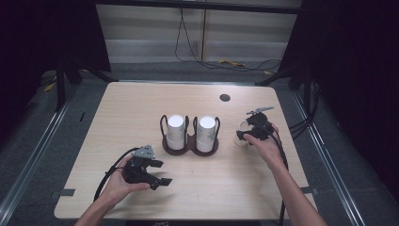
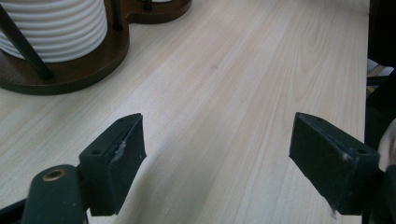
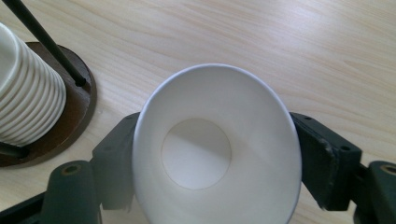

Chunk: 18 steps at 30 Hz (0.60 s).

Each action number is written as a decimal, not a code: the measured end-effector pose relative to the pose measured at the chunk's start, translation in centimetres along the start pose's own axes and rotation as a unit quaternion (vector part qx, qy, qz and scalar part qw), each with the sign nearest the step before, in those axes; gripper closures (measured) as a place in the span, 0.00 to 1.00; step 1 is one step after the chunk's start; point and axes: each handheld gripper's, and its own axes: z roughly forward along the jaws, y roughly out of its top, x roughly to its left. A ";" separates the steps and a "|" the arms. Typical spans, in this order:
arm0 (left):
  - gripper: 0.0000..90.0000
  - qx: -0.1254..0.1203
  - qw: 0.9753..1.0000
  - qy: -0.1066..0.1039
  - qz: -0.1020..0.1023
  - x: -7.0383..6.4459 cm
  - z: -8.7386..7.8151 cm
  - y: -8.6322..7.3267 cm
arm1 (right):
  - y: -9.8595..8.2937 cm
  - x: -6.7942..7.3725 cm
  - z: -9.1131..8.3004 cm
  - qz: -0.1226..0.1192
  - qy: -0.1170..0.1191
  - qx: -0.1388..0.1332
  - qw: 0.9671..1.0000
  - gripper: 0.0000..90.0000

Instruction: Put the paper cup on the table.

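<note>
A dark brown cup holder (image 1: pixel 190 149) stands mid-table with two stacks of white paper cups (image 1: pixel 175 132) (image 1: pixel 207 133) inside its black wire posts. To its right, my right gripper (image 1: pixel 245 133) is shut on a single white paper cup (image 1: pixel 243 126). In the right gripper view the cup (image 3: pixel 219 154) is squeezed slightly oval between the jaws, mouth toward the camera, with the holder's base (image 3: pixel 77 107) at the left. My left gripper (image 1: pixel 163 172) rests open near the front left. Its jaws (image 2: pixel 217 140) hold nothing over bare wood, and the holder's base (image 2: pixel 70 70) and a ribbed cup stack (image 2: pixel 56 28) lie ahead.
The light wooden table (image 1: pixel 141 108) has a round cable hole (image 1: pixel 225 97) at the back right. Beyond the far edge, cables (image 1: pixel 230 62) lie on the floor. Black stands flank the table on both sides.
</note>
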 end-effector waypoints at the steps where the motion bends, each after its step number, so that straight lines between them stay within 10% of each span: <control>1: 0.20 -0.001 1.000 0.000 -0.001 0.0 0.0 0.0 | 0.0 0.1 0.1 -0.001 -0.002 -0.001 1.000 0.25; 18: 0.19 -0.013 1.000 0.001 -0.003 0.2 -0.3 -0.1 | -0.9 -0.4 1.2 0.032 0.010 -0.014 0.999 0.17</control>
